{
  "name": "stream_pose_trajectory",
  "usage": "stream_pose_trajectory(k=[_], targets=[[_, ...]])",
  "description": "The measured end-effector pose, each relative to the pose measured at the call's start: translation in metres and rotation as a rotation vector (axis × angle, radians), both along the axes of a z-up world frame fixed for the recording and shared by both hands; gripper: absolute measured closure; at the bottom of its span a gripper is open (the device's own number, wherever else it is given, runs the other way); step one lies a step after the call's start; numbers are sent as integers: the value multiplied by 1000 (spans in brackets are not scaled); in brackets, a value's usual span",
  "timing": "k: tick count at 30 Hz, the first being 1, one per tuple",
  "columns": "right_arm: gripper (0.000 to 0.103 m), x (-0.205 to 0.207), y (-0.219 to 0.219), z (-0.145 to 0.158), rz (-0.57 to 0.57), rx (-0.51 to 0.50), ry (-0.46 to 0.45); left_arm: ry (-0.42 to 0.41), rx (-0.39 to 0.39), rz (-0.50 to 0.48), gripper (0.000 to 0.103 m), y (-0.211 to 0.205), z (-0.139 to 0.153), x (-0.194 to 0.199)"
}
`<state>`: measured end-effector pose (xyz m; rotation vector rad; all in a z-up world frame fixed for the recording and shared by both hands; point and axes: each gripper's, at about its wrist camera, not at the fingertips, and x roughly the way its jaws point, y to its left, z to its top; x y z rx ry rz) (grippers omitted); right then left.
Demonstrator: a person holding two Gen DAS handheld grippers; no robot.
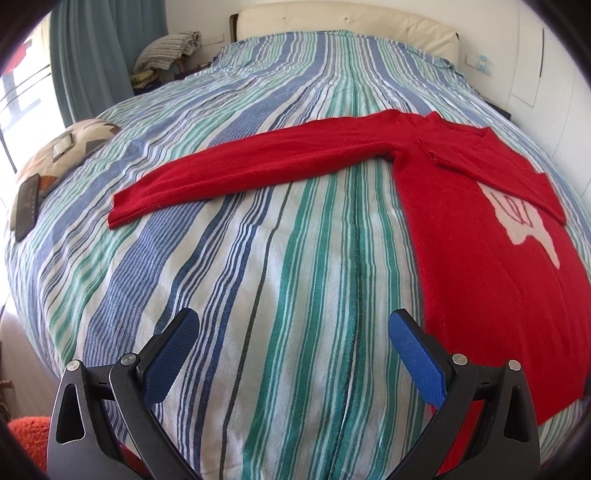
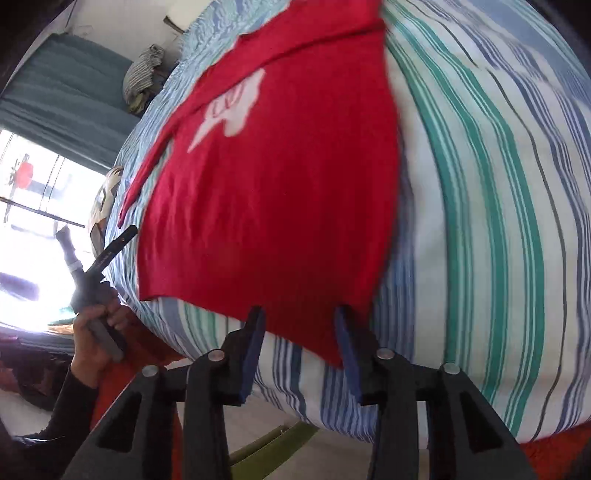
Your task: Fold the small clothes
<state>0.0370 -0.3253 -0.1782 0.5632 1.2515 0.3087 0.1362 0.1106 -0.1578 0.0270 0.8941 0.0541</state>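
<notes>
- Left claw [image 1: 293, 334]: standing wide open and holding nothing, hovering over the bare striped bedspread [image 1: 280, 258], its right finger just beside the sweater's hem.
- Right claw [image 2: 299, 325]: jaws standing partly apart, straddling the near corner of the hem; whether the blue pads [image 2: 255, 354] are pressing the fabric cannot be told from the blurred right wrist view.
- Red sweater [image 1: 461, 258]: lying face up on the bed, body flat towards the right side, a white motif [image 1: 524, 218] showing on the chest.
- One sleeve [image 1: 258, 170]: stretching straight out to the left across the stripes.
- Other sleeve [image 1: 498, 173]: lying folded across the chest, partly covering the motif.
- Person's hand [image 2: 98, 328]: gripping the left claw's handle at the bed's edge, dark sleeve [image 2: 70, 402] showing below.
- Patterned cushion [image 1: 55, 166]: sitting at the bed's far left edge, well apart from the sweater.
- Cream headboard [image 1: 343, 22]: standing at the far end of the bed.
</notes>
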Motion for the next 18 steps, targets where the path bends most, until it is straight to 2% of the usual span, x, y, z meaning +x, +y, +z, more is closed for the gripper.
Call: stream_pose_trajectory(k=[2, 4, 6, 9, 13, 16, 18], targets=[[72, -16, -7, 9, -49, -6, -47, 7, 11, -3, 1, -1, -1, -2], [69, -24, -5, 31, -79, -104, -130, 12, 1, -1, 1, 2, -2, -3], [54, -29, -2, 48, -88, -145, -224, 31, -14, 10, 1, 4, -5, -1], [50, -31, 5, 62, -62, -153, -307, 68, -74, 39, 1, 13, -7, 4], [50, -30, 22, 68, -2, -159, -361, 19, -288, 104, 1, 53, 18, 19], [50, -26, 29, 64, 26, -156, -358, -17, -462, 248, 1, 114, 29, 37], [50, -23, 32, 59, 34, -160, -343, -6, -586, 373, 1, 162, 21, 49]])
